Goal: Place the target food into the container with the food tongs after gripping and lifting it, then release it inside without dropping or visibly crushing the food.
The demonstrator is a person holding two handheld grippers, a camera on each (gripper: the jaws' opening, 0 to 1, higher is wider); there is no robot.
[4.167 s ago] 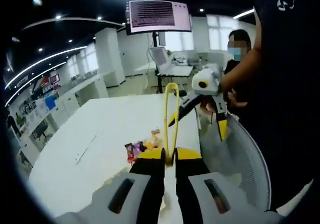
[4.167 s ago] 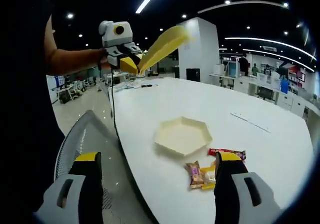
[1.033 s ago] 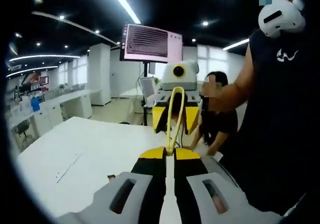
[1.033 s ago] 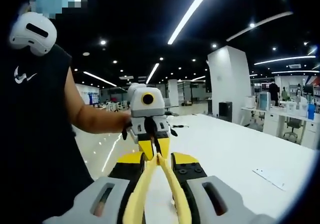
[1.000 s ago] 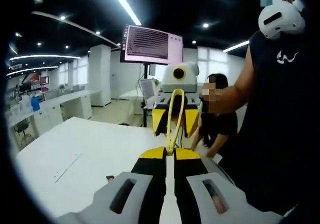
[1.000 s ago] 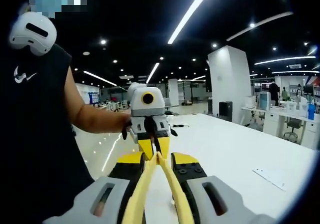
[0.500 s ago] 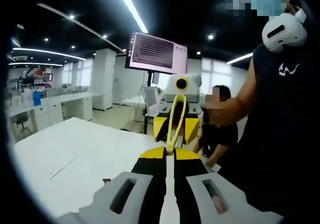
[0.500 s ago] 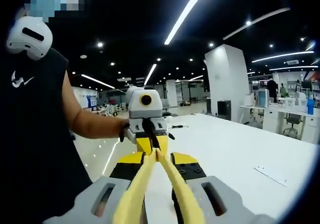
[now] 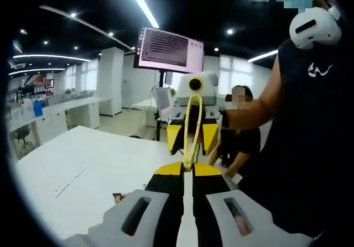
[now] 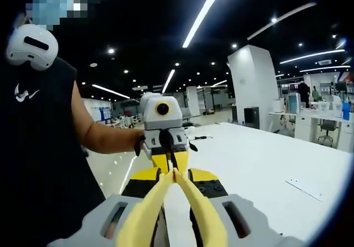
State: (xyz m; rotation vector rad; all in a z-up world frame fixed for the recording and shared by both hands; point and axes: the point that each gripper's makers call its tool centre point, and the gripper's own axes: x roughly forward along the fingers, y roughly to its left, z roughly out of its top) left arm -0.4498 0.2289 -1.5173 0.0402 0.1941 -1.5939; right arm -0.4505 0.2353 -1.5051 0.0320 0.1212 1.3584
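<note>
i am gripping my yellow food tongs in both grippers: left gripper clamping the looped end, right gripper pinching the arms. small food packet lying on the white table, below-left of the tongs.

Two gripper cameras, face to face

grippers face each other above the table edge, tongs between them

the yellow tongs span the gap; the person's torso blocks one side, while the white table lies open on the other.
</note>
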